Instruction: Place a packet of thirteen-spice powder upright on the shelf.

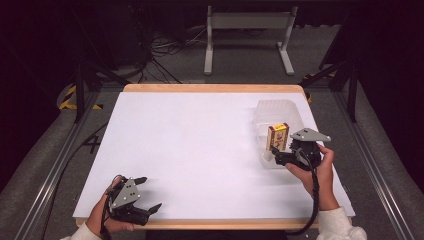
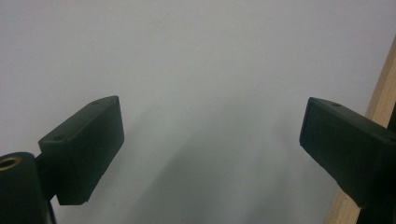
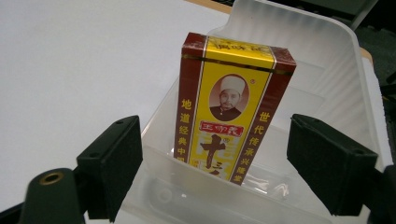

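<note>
A red and yellow box [image 3: 233,107] stands upright inside a clear plastic tub [image 3: 336,60], near the tub's near wall, its front printed with a portrait and Chinese characters. The right gripper [image 3: 229,168] has its two black jaws spread apart, one to each side of the box, neither pad touching it; the near rim of the tub lies between them. The tub rests on a white table top [image 3: 70,60], whose wooden edge shows behind it
</note>
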Demonstrator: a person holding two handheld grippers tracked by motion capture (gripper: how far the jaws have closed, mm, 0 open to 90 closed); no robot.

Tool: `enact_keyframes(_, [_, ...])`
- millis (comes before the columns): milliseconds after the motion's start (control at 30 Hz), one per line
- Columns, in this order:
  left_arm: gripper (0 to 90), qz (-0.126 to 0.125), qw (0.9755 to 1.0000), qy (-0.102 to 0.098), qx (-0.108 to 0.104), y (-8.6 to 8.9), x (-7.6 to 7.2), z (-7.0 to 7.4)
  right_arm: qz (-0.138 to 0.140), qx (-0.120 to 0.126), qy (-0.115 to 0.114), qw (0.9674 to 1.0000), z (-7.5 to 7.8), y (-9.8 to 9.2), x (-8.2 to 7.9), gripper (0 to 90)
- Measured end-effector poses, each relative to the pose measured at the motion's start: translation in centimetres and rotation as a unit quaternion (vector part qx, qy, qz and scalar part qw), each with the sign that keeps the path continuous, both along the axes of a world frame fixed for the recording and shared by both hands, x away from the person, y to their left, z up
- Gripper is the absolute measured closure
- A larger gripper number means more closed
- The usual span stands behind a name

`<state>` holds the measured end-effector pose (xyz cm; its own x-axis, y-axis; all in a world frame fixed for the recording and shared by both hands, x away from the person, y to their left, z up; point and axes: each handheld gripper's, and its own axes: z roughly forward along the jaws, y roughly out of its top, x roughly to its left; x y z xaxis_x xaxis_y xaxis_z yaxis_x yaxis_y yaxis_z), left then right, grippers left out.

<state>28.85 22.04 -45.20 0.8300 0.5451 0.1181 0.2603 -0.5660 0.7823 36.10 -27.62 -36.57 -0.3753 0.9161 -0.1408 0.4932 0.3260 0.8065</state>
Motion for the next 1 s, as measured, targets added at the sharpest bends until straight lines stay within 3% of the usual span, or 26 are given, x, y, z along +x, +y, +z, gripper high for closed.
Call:
enact_keyframes(200, [7.3, 0.0, 1.0, -0.001, 0.001, 0.1, 0.0, 0.0, 0.012, -0.017, -0.007, 0.9998, -0.1, -0.6, -1.1, 18.6])
enact_keyframes(467, [7.3, 0.0, 1.0, 0.0, -0.001, 0.2, 0.0, 0.0, 0.026, -0.014, -0.019, 0.9994, 0.3, -1.4, -2.4, 17.9])
enact_keyframes(1000, [7.3, 0.005, 1.0, -0.001, -0.001, 0.4, 0.0, 0.0, 0.034, -0.035, -0.02, 0.9986, -0.4, -2.3, -4.3, 17.3])
